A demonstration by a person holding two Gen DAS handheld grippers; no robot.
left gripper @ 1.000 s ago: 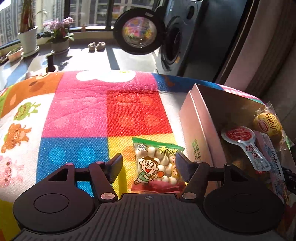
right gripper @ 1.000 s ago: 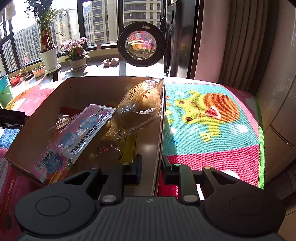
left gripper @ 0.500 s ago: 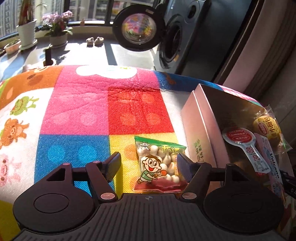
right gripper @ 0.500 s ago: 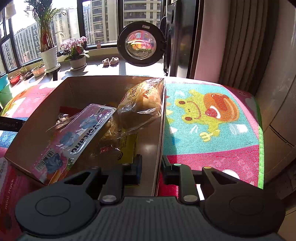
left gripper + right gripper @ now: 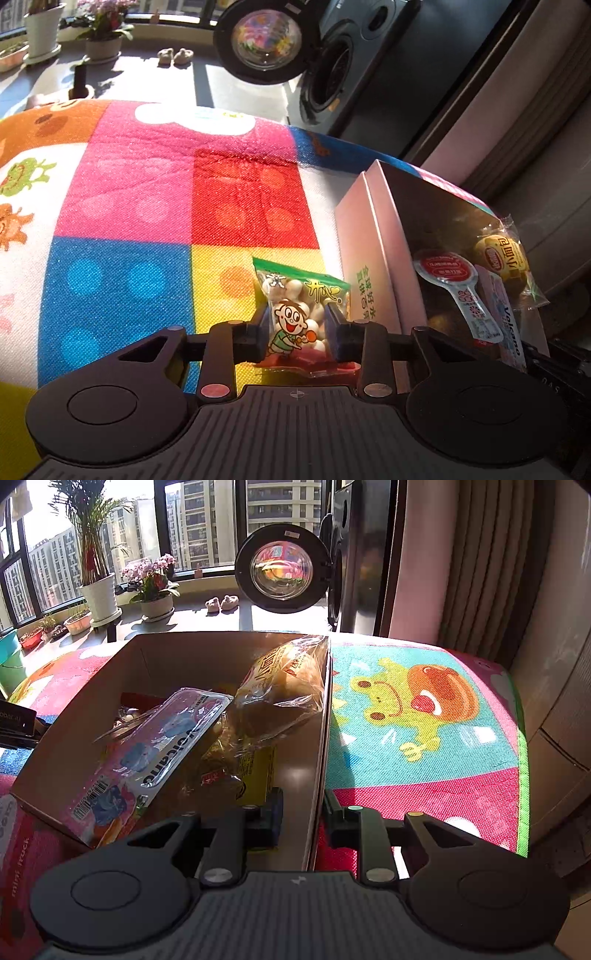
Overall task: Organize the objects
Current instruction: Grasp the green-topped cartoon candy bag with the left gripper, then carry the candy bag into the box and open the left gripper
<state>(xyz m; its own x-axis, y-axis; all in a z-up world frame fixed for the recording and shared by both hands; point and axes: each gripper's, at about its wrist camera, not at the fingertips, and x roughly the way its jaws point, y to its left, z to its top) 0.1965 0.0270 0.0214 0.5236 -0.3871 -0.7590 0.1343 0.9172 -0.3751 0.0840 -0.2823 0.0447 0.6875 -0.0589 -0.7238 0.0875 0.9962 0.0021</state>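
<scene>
Left gripper (image 5: 297, 326) jaws closing, pads pinching the snack packet (image 5: 301, 314) beside the cardboard box (image 5: 373, 236); right gripper (image 5: 301, 818) clamps the box's wall.

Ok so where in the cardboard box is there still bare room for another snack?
Bare floor shows along the open cardboard box's right wall beside the yellow packet, and in its far left corner. The middle is crowded: pink Volcano pack, clear bread bag.
</scene>
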